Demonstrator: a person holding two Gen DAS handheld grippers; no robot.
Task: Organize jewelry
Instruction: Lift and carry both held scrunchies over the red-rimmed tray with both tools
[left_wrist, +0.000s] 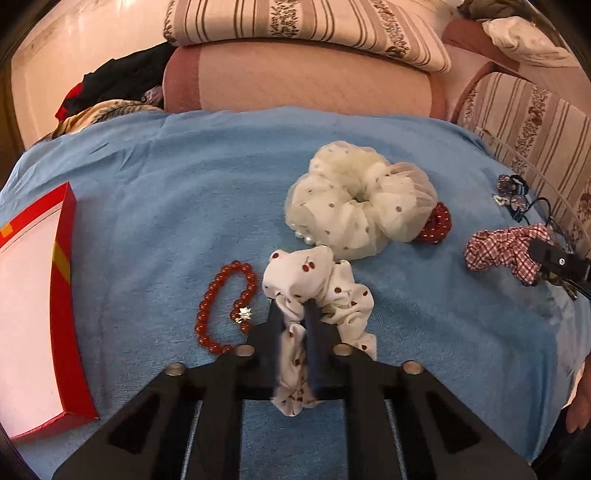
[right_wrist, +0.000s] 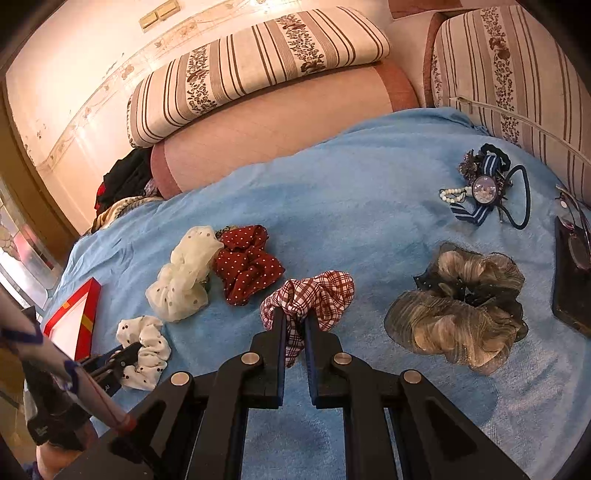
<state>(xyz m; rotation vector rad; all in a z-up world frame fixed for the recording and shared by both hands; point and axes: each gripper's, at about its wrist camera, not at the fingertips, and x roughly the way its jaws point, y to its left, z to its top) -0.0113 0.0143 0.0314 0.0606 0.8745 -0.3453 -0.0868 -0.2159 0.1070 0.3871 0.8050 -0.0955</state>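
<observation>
My left gripper (left_wrist: 294, 308) is shut on a white cherry-print scrunchie (left_wrist: 314, 284), which also shows in the right wrist view (right_wrist: 146, 350). A red bead bracelet (left_wrist: 225, 306) lies just left of it on the blue blanket (left_wrist: 166, 192). My right gripper (right_wrist: 294, 317) is shut on a red-and-white checked scrunchie (right_wrist: 314, 295), seen at the right in the left wrist view (left_wrist: 502, 251). A cream dotted scrunchie (left_wrist: 354, 206) and a red dotted scrunchie (right_wrist: 247, 262) lie behind. A red-rimmed white box (left_wrist: 33, 295) lies at the far left.
A bronze-and-black scrunchie (right_wrist: 461, 310) lies right of my right gripper. A pile of hair ties, ribbon and pearls (right_wrist: 484, 188) sits at the back right. A dark flat case with glasses (right_wrist: 572, 273) is at the right edge. Striped cushions (right_wrist: 258, 62) line the back.
</observation>
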